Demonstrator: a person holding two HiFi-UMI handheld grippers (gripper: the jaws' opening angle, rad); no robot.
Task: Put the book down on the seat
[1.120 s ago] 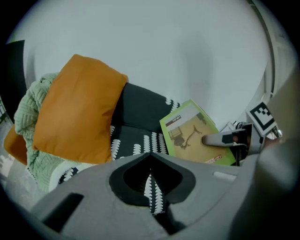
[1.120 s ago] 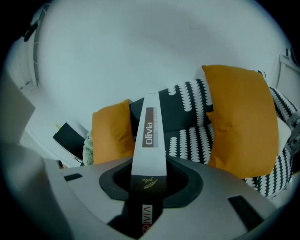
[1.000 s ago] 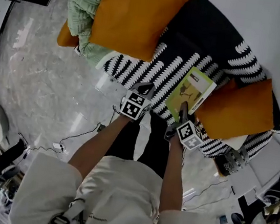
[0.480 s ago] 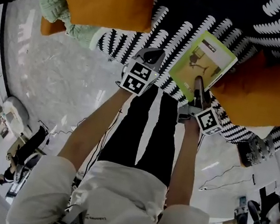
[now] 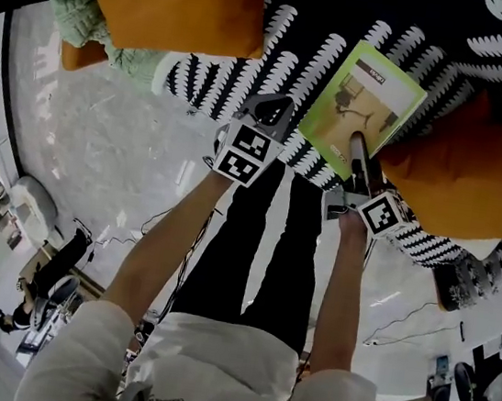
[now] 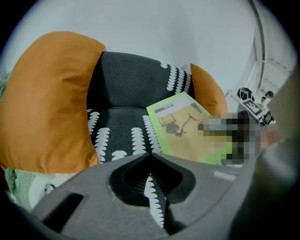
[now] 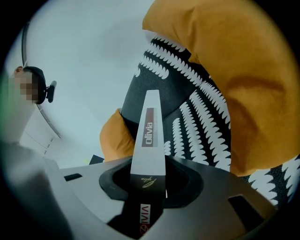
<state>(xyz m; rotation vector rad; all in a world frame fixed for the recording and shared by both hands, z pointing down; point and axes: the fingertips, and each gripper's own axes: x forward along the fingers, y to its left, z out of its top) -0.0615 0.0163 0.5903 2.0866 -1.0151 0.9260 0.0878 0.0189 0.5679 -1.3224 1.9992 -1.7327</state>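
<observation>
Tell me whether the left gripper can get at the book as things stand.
Probably yes: the left gripper is shut and empty beside the book, with only bare seat between them. The right gripper grips the book's near edge.

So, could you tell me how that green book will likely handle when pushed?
The book, thin, juts out flat from the right gripper clamped on one edge: probably stiff and light. On the fabric seat it likely won't slide far.

Book (image 5: 371,84) near corner hidden under right tool (image 5: 355,150).
</observation>
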